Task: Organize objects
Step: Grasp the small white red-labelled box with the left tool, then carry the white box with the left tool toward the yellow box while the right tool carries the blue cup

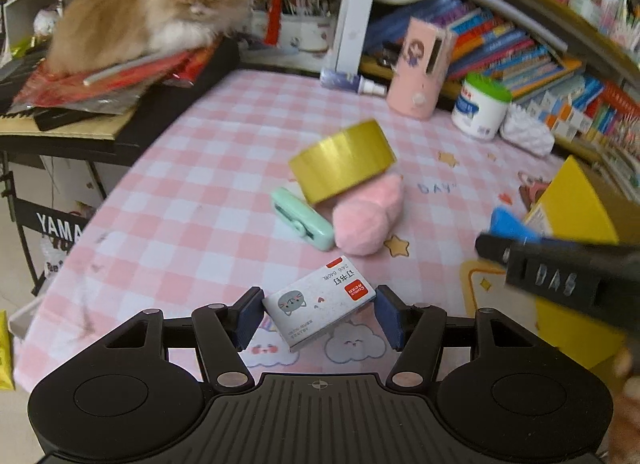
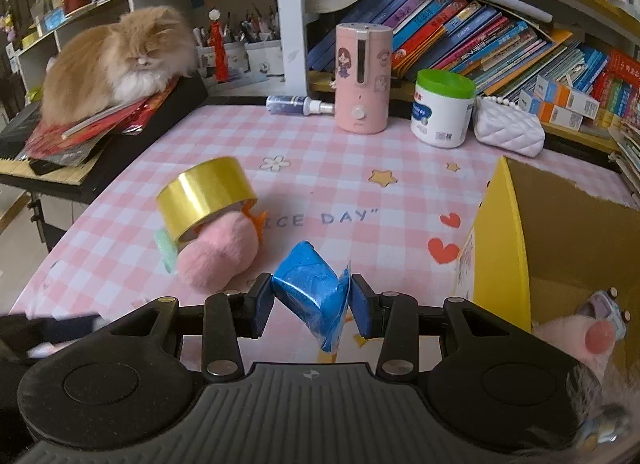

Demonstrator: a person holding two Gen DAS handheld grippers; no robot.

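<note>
A small white staple box [image 1: 320,302] with a grey cat print sits between the blue pads of my left gripper [image 1: 319,314], which is shut on its two ends just above the pink checked tablecloth [image 1: 200,192]. My right gripper [image 2: 312,304] is shut on a crumpled blue packet [image 2: 310,284]; in the left wrist view the same packet [image 1: 510,226] shows at the right. The open yellow cardboard box [image 2: 504,248] stands just right of the right gripper.
A gold tape roll [image 1: 342,160] leans on a pink plush ball [image 1: 366,222] beside a mint green case [image 1: 302,218] mid-table. A pink humidifier [image 2: 362,80], white jar [image 2: 442,108], quilted pouch [image 2: 508,130] and spray bottle [image 2: 298,105] line the back. A cat [image 2: 120,60] lies at the left.
</note>
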